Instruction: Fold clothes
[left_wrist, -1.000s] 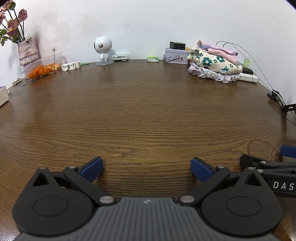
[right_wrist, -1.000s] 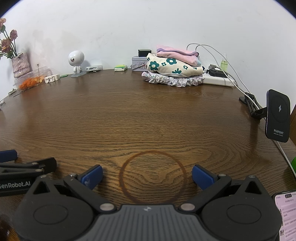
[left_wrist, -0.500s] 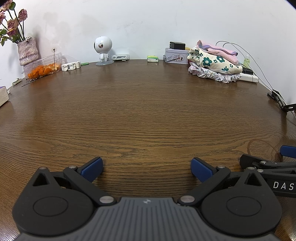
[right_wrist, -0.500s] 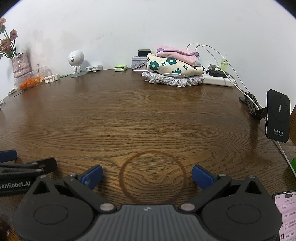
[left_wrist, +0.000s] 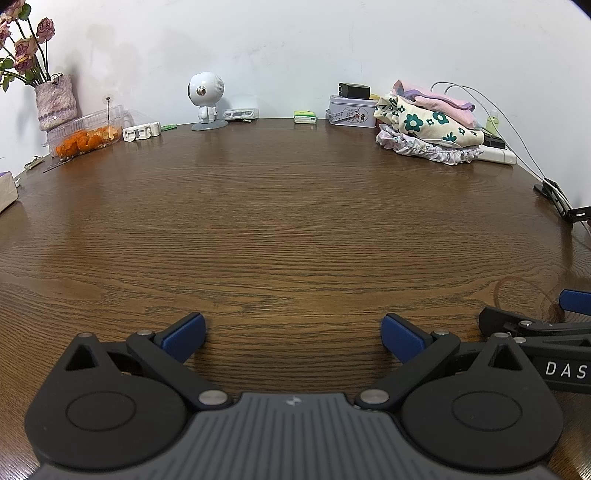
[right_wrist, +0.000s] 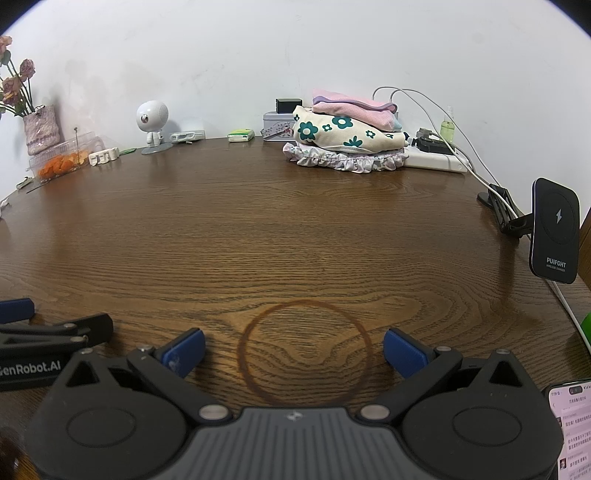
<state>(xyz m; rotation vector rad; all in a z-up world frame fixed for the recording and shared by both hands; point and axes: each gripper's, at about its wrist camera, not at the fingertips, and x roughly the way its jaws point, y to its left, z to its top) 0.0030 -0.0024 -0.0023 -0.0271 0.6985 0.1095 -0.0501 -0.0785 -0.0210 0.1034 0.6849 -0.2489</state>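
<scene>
A stack of folded clothes (left_wrist: 428, 125) (right_wrist: 347, 136) lies at the back right of the brown wooden table (left_wrist: 288, 221) (right_wrist: 280, 236): a pink piece on top, a cream one with green flowers in the middle, a frilled lilac one underneath. My left gripper (left_wrist: 291, 332) rests low at the near edge, open, nothing between its blue fingertips. My right gripper (right_wrist: 293, 349) sits beside it to the right, also open and empty, over a dark ring stain (right_wrist: 304, 350). Both are far from the clothes.
Along the back wall stand a vase of dried roses (left_wrist: 55, 101), a clear box of orange pieces (left_wrist: 86, 134), a white round-headed figurine (left_wrist: 205, 99), a tin (left_wrist: 351, 110) and a power strip with cables (right_wrist: 436, 160). A charger stand (right_wrist: 554, 230) and a phone (right_wrist: 570, 424) sit at the right.
</scene>
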